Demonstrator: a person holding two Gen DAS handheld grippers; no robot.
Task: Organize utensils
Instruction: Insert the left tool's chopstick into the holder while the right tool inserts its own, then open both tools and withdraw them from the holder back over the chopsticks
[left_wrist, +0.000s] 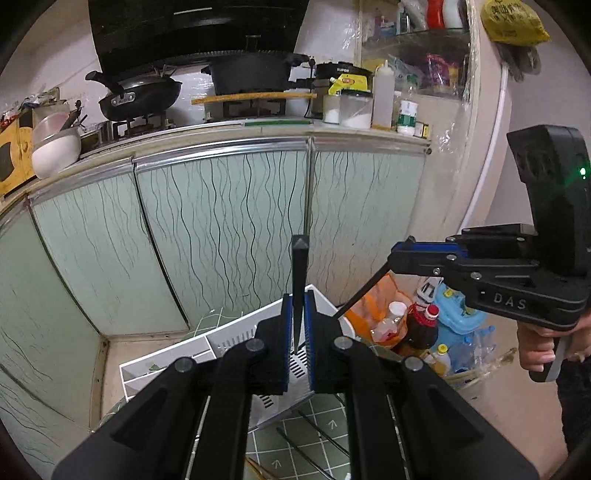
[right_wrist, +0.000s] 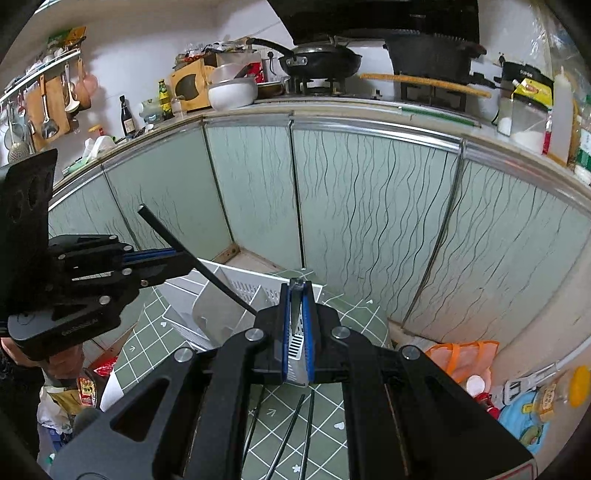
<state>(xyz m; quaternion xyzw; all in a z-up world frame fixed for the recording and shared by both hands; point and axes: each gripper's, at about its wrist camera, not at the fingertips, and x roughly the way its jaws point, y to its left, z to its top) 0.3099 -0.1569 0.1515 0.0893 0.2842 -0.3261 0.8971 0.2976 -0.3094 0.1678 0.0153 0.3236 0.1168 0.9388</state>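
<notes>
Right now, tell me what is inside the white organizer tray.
The white organizer tray shows dividers and a slotted wall; the compartments in view look empty. Both tongs, the left and right, each shut on a black chopstick, cover its middle, so utensils there cannot be ruled out.

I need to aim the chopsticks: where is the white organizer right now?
In both wrist views the white organizer sits on the green mat, just beyond the gripper tips and in front of the cabinet doors.
</notes>
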